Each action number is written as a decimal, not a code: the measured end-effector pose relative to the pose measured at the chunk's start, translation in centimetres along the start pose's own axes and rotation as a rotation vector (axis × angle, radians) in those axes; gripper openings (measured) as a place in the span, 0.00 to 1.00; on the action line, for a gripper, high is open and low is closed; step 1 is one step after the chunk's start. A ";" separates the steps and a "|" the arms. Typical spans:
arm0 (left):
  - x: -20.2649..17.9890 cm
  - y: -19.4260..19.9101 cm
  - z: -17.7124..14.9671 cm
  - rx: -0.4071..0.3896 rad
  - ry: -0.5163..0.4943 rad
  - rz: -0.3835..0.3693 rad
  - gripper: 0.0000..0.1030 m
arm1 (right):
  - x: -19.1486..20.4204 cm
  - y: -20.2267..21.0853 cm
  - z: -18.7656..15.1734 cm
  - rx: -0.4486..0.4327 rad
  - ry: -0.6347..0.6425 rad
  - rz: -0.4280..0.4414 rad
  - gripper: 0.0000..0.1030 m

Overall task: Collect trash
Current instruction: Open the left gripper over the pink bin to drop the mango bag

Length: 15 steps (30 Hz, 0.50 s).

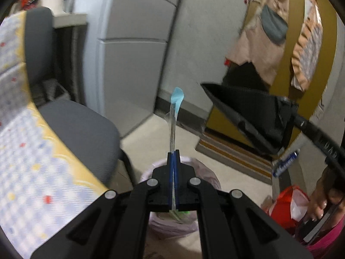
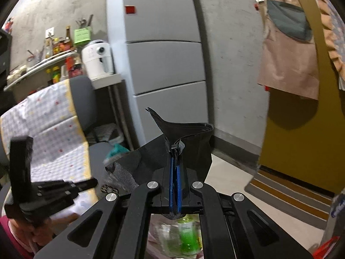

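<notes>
Left gripper (image 1: 173, 153): matte black printed body, two flat fingers (image 1: 177, 172) lined with blue pads, four round silver pivot pins on angled linkage arms with slotted cut-outs. Right gripper (image 2: 175, 151): same black build, blue-lined fingers (image 2: 179, 179), silver pins. Person's hand (image 1: 323, 202): bare skin, pale nails, magenta sleeve (image 1: 323, 243) behind it.

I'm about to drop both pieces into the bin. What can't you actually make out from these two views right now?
- Bin, left wrist view: the left gripper covers most of its opening.
- Bin contents, right wrist view: green bottle blurred, label unreadable.
- Clear wrapper: too thin and blurred to identify.
- Black bag in the right gripper: contents hidden.
</notes>
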<state>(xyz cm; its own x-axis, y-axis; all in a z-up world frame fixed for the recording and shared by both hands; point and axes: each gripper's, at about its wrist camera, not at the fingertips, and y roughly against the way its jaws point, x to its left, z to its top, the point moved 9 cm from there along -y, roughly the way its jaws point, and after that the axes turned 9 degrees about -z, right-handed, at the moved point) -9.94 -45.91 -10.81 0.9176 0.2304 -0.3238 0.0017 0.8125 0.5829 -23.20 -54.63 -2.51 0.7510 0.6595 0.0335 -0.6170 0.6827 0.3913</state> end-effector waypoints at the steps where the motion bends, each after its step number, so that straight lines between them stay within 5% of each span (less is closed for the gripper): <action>1: -0.2 -0.7 -0.4 0.018 0.000 -0.008 0.00 | -0.5 -0.4 -0.4 0.017 -0.010 -0.006 0.03; 13: 0.7 -9.5 -5.7 0.245 0.029 -0.036 0.00 | -3.3 -3.9 -4.6 0.146 -0.061 -0.043 0.03; 15: 1.3 -10.0 -6.2 0.267 0.053 -0.032 0.11 | -3.1 -4.5 -5.5 0.169 -0.065 -0.038 0.03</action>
<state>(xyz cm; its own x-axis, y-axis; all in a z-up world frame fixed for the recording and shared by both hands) -11.28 -50.38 -21.67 0.8932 0.2402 -0.3802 0.1418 0.6519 0.7449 -24.06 -58.03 -9.38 0.7900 0.6088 0.0726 -0.5437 0.6410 0.5418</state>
